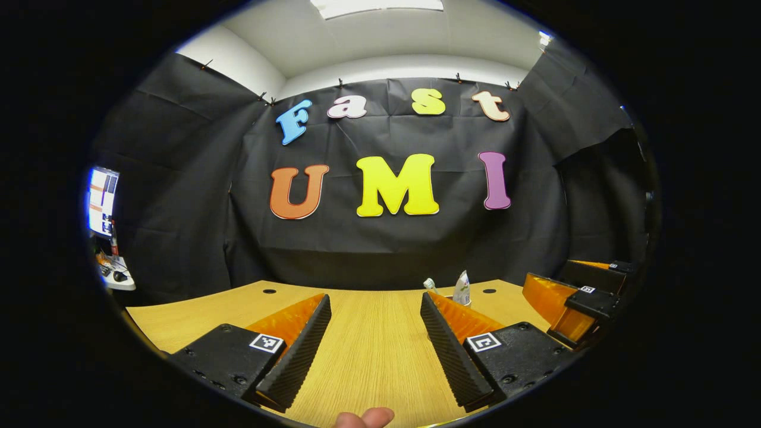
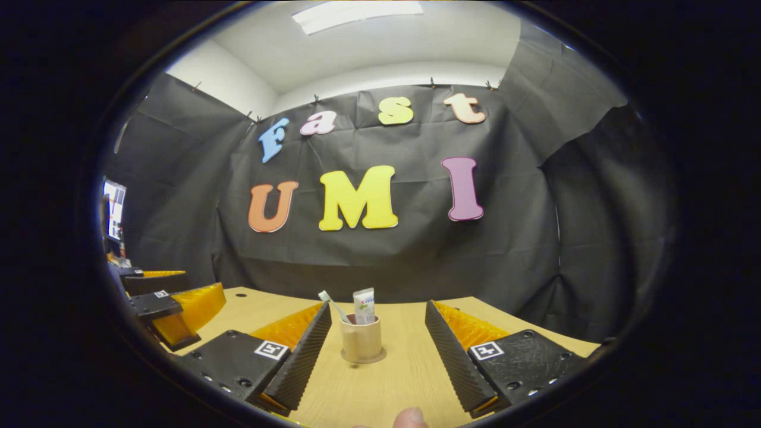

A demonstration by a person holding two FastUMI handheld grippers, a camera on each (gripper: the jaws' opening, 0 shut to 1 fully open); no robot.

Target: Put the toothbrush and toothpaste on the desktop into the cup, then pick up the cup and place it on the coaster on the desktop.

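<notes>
cup (image 2: 361, 340), toothbrush (image 2: 333, 305) and toothpaste (image 2: 364, 305) inside, is already being carried by the coaster (image 2: 363, 358) at 12 o'clock; both tools (image 2: 376, 356) (image 1: 376, 351) are being held wide, nothing gripped, so no further move is being called for.

A tan cup (image 2: 361, 340) sits on a matching tan coaster (image 2: 363, 358), holding a white toothpaste (image 2: 364, 305) and pale toothbrush (image 2: 333, 305); beneath the cup, the counter (image 2: 380, 386) shows light wood grain.
</notes>
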